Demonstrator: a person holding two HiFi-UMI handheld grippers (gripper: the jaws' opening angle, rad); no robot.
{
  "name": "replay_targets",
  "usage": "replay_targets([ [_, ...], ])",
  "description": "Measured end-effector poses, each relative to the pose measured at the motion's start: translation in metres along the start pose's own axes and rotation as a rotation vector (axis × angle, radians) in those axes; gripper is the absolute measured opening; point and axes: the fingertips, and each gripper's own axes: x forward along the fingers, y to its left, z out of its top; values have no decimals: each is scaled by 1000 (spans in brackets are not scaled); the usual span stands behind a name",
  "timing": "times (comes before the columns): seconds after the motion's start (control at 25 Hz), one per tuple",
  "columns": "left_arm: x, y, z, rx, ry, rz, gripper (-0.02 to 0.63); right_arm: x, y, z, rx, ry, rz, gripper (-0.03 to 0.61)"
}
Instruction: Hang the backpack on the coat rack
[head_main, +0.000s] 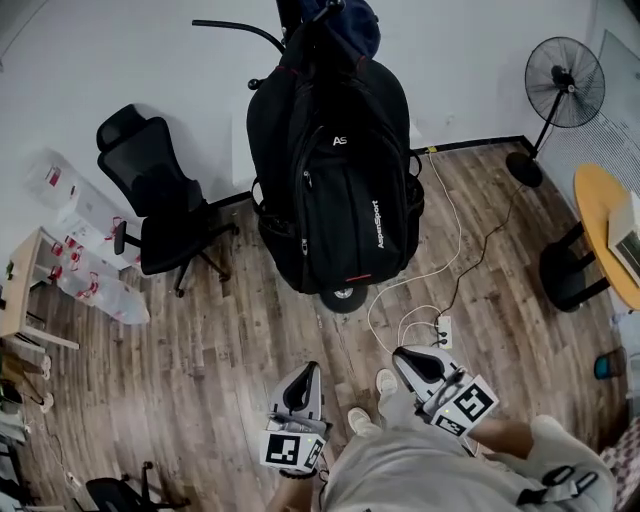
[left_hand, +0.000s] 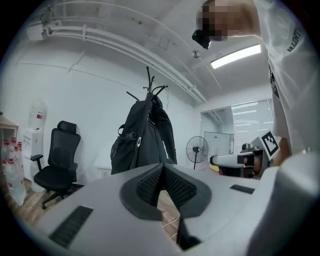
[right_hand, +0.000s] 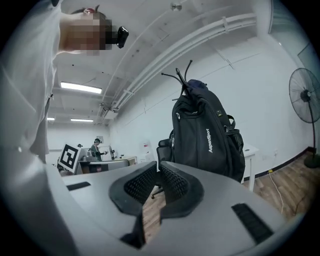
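Hanging backpack (head_main: 335, 170) on coat rack (head_main: 232, 24), office chair (head_main: 155, 195) left, fan (head_main: 565, 70) right

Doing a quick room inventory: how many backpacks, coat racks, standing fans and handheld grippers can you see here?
Backpack: 1
Coat rack: 1
Standing fan: 1
Grippers: 2, the left gripper and the right gripper
Total: 5

Black backpack (head_main: 335, 170); black office chair (head_main: 160, 195); brown wood-grain floor (head_main: 200, 345).
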Motion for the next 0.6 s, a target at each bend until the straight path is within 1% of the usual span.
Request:
replay_targets([
  [0.08,-10,-2,-2,-8,-10,-15,9,-10,13,-1,-35,-10,-22,32],
  [0.2,-20,-9,-4,-38,-17,-42,9,-24,25,-1,-49,-13,-53,32],
  [0.36,-27,-24,4,-28,-39,-68,9,-36,37,3,-85,-4,-41,32],
  [0.48,-31,-34,11,-23,-64,-62,9,-45,37,4,-101,-2,-35,32],
  [0.6,-39,-53,18,-5,-87,-55,9,-64,33,3,-97,-8,-35,32],
])
